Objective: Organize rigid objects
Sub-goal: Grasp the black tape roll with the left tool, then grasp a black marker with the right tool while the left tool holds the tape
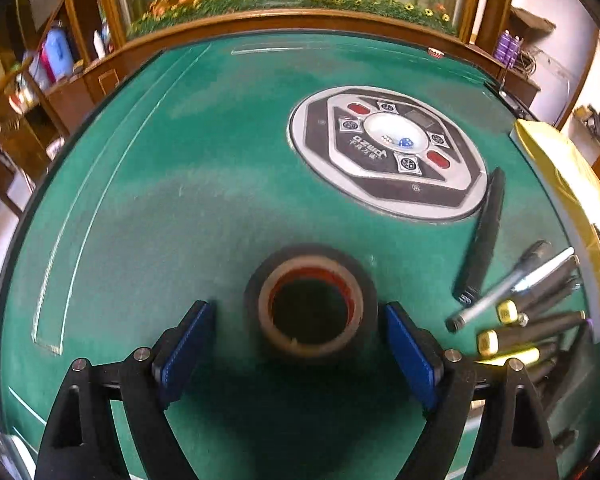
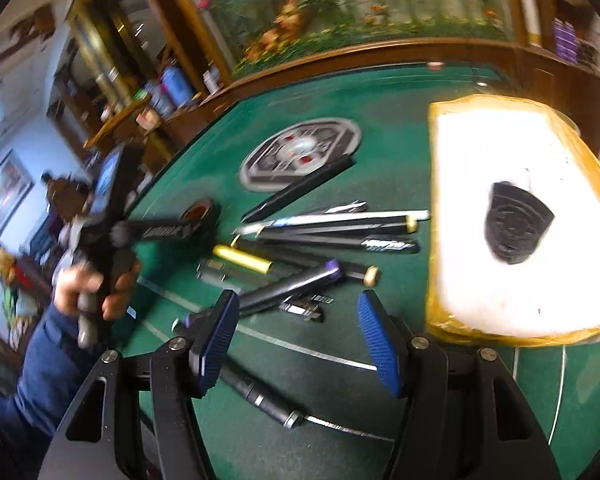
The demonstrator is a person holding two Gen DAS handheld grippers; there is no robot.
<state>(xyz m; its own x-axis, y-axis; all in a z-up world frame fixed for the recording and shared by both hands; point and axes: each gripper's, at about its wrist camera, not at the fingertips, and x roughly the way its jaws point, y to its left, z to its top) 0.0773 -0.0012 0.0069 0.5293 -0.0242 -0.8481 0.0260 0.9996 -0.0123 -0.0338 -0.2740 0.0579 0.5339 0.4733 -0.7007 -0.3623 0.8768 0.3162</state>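
Note:
A black tape roll with a tan core lies flat on the green felt table. My left gripper points down over it, jaws wide, one blue pad on each side of the roll. The right pad is close to the roll and the left pad stands clear of it. In the right wrist view, a hand holds that gripper at the tape roll. My right gripper hangs open over a loose pile of pens. A purple-tipped black pen runs past its left finger, and nothing is gripped.
A white box wrapped in yellow tape stands right of the pens, with a black ribbed object on top. The table's grey centre panel lies beyond the tape, with a long black stick at its edge. Wooden shelves line the far side.

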